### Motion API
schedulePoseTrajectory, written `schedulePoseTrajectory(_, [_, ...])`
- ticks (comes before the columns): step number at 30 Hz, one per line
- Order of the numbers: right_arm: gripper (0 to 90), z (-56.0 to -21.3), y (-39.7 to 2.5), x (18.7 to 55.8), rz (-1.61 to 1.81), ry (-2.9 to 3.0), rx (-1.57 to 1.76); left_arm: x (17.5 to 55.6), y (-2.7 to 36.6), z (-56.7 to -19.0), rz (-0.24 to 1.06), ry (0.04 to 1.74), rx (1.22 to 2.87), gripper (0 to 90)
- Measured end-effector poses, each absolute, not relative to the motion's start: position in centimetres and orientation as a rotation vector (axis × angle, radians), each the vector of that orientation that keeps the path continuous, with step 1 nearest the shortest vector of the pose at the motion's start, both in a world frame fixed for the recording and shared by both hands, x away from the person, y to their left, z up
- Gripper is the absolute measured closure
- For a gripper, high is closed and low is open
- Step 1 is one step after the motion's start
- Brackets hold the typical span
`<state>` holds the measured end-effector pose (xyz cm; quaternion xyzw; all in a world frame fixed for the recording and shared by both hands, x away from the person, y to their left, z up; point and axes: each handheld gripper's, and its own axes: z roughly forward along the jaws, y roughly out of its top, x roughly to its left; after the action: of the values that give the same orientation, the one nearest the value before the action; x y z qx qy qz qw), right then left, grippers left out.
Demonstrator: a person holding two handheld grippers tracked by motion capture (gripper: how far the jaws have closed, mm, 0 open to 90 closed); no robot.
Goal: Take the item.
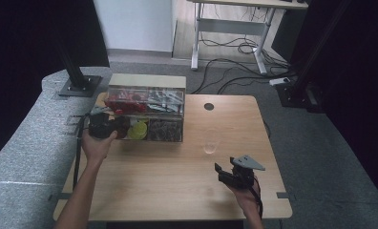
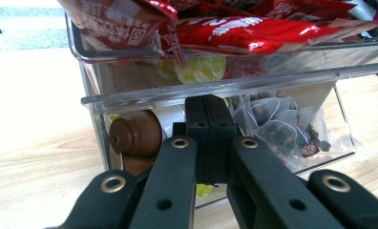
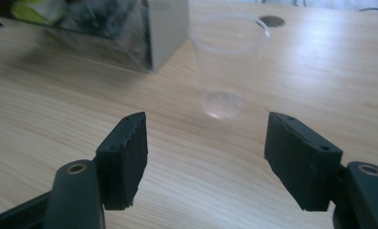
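The left gripper (image 2: 208,119) has its jaws pressed together, nothing visible between them, with the tips at the front edge of a clear organizer (image 2: 215,90). Just beyond the tips and to their left in the left gripper view sits a brown capsule (image 2: 135,133) in the lower tier; to their right lie tea bags (image 2: 278,126) in mesh pouches. Above the tips, in the upper tier, are red packets (image 2: 244,28), with a yellow-green piece (image 2: 199,69) behind the clear wall under them. In the high view the left gripper (image 1: 101,125) is held at the organizer's (image 1: 146,113) left front corner by the left hand (image 1: 97,145). The right gripper (image 3: 206,143) is released, jaws spread wide above the bare table (image 3: 58,109). Ahead of it, between the jaw lines, stands an upright clear cup (image 3: 227,62), apart from both jaws. In the high view the right gripper (image 1: 225,169) is well apart from the left, with the cup (image 1: 210,141) just ahead of it.
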<state>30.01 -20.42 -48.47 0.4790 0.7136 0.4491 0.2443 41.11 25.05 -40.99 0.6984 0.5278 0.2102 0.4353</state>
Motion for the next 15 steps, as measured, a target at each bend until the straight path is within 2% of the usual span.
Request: schedulePoseTrajectory(15, [37.6, -47.1, -17.8, 30.9, 1.329, 1.990, 1.251, 41.1, 25.1, -40.8, 0.525, 1.317, 1.745, 90.0])
